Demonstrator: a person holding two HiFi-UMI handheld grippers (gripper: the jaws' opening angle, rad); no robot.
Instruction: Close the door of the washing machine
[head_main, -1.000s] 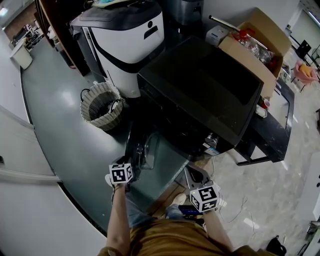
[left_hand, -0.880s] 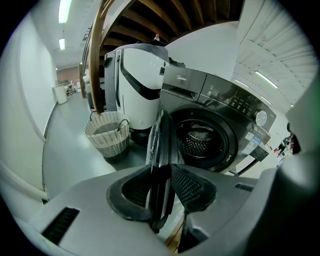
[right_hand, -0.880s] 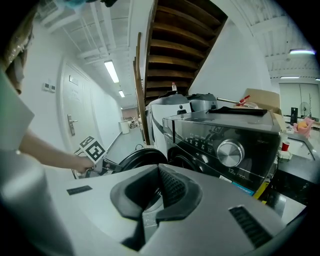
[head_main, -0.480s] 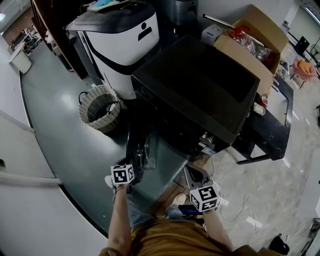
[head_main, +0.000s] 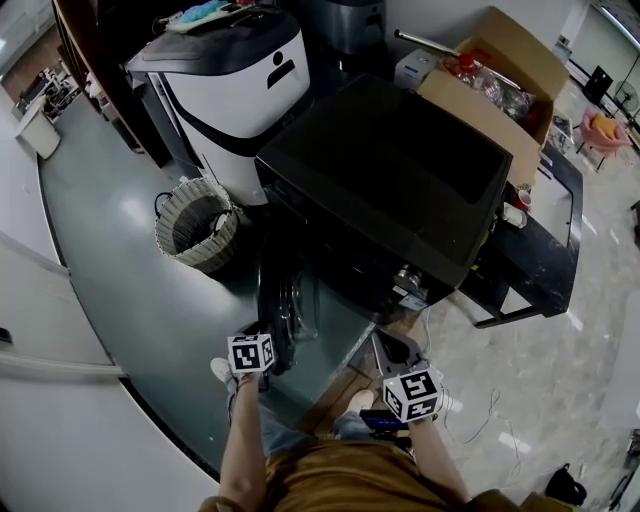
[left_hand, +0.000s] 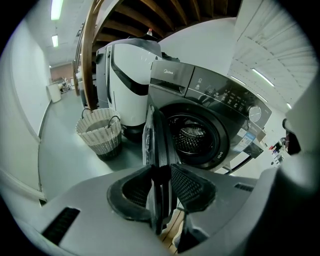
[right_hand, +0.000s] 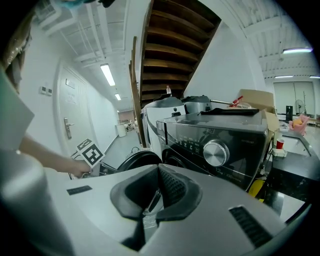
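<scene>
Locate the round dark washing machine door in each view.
Head view: the round dark washing machine door stands open, just left of centre, in the lower half.
Left gripper view: centre, edge-on, clamped in the left gripper.
Right gripper view: its dark curved rim, left of centre.
Shared landmark: the black front-loading washing machine, in all three.

Washing machine (head_main: 400, 180): black front-loader, centre of frame. Door (left_hand: 157, 145): round, dark-rimmed, apparently glass-paned, swung open, edge-on at centre frame. Perforated steel drum (left_hand: 192, 139) exposed at its right.
</scene>
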